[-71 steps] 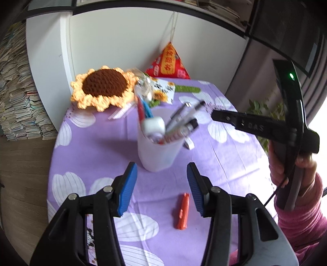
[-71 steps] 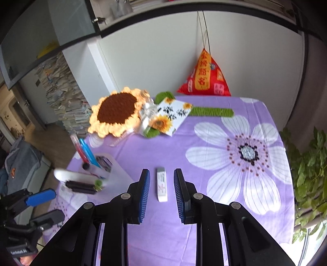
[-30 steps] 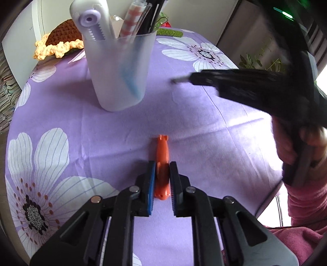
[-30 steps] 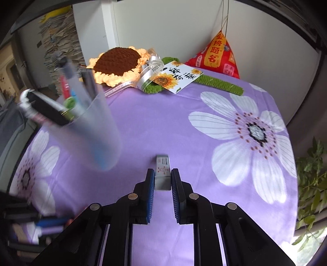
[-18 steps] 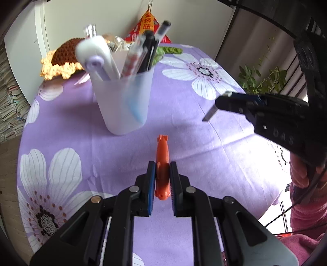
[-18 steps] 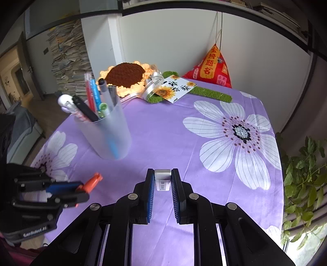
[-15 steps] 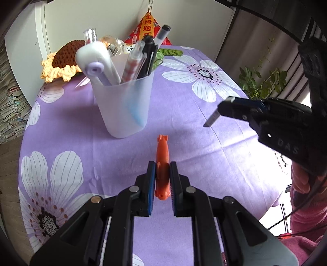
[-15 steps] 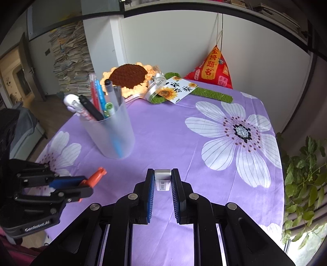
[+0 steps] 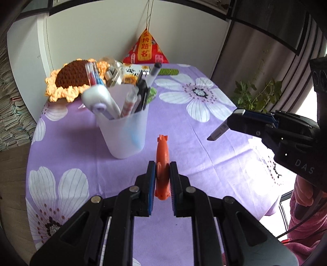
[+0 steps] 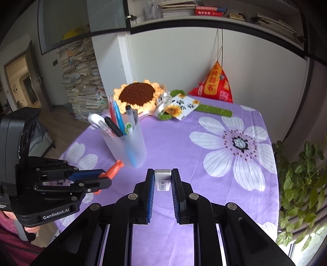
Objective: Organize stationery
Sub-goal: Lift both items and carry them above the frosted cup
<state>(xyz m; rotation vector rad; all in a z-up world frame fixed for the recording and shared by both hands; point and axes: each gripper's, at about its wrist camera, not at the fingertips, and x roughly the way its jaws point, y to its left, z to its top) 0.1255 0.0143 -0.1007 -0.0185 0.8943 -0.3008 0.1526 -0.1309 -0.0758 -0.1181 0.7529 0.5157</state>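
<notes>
Both grippers (image 9: 162, 176) (image 10: 162, 180) clamp stationery above tablecloth (image 10: 184, 143).

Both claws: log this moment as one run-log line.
left claw: shut on orange clip | right claw: shut on white eraser | both held above purple tablecloth | pen cup: upright, near

White wall (image 10: 173, 61), paper stacks (image 10: 79, 81) on wood floor, bookshelf (image 10: 204, 10) overhead, plant (image 10: 302, 184) by window.
</notes>
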